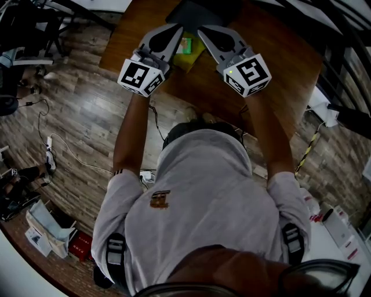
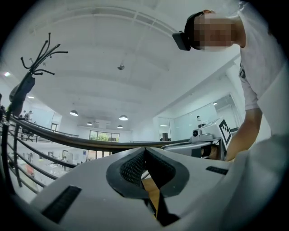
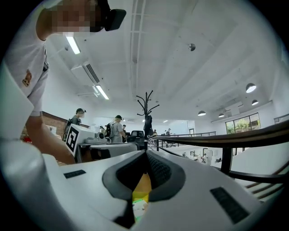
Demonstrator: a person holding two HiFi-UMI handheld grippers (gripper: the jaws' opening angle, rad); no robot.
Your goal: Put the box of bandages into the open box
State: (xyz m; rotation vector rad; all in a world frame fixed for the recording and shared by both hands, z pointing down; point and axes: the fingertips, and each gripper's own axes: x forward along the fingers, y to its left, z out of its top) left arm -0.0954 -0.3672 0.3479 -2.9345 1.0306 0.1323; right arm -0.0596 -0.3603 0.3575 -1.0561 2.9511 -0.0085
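item: box of bandages, green and yellow, lying flat on the brown wooden tabletop, in the gap between the two hand-held grippers and just short of their tips.

left hand-held gripper: jaws pressed together, nothing between them; its own view showed only bare tabletop through the slot under the pads.

right hand-held gripper: jaws likewise met at the tips, empty; its own view showed the box in the slot, so the box lay ahead of and below it.

orientation: the box's long axis seemed to run away from the person, roughly in line with both grippers.

nearness: about equal in the head view; the right appeared better lined up.

destination: dark shape beyond the box, possibly the open box; could not be told.

note: either gripper would need to spread its jaws first.
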